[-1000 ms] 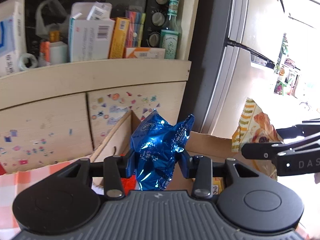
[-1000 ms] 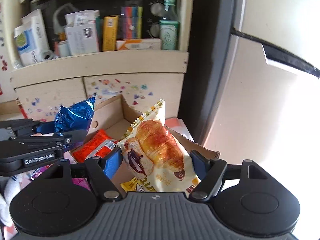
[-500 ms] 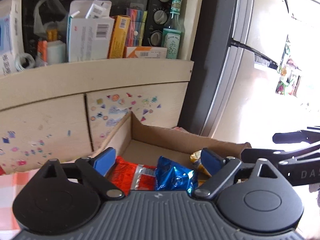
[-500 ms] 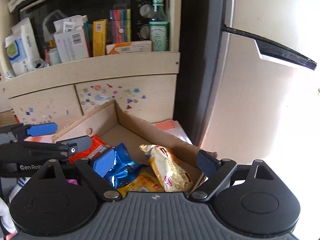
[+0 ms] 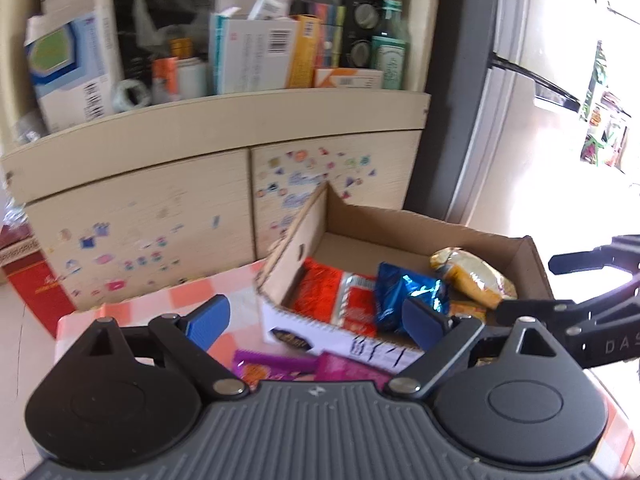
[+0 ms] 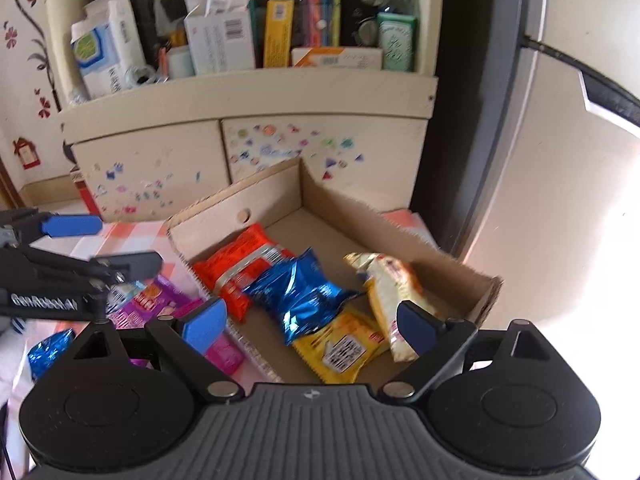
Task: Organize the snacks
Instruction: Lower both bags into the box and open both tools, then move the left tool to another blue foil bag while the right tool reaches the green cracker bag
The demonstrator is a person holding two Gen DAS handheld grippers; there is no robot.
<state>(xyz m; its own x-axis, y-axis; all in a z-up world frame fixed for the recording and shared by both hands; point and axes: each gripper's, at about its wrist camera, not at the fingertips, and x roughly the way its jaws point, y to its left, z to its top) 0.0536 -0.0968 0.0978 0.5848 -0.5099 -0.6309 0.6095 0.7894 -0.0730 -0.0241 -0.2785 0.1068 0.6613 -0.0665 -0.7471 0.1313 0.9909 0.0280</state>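
Observation:
An open cardboard box point(image 6: 280, 196) point(image 5: 400, 220) holds a red packet point(image 6: 240, 264) point(image 5: 332, 292), a blue foil packet point(image 6: 304, 296) point(image 5: 408, 292), a croissant packet point(image 6: 388, 288) point(image 5: 472, 276) and a yellow packet point(image 6: 344, 352). My left gripper point(image 5: 316, 320) is open and empty over the box's near left corner; the right wrist view shows it point(image 6: 102, 242) left of the box. My right gripper point(image 6: 311, 326) hangs above the box's near edge, its jaws opening with nothing held between them. It enters the left wrist view at the right point(image 5: 556, 280).
Purple and pink packets point(image 6: 152, 300) point(image 5: 280, 366) and another blue foil packet point(image 6: 48, 350) lie on the checked tablecloth point(image 5: 192, 296) left of the box. Behind stands a stickered cabinet point(image 6: 320, 148) with a crowded shelf. A dark fridge edge point(image 6: 460, 120) rises at the right.
Both grippers have opened and let go: the blue packet and the croissant packet now lie in the box. Both grippers have drawn back from it, the left one moving leftward.

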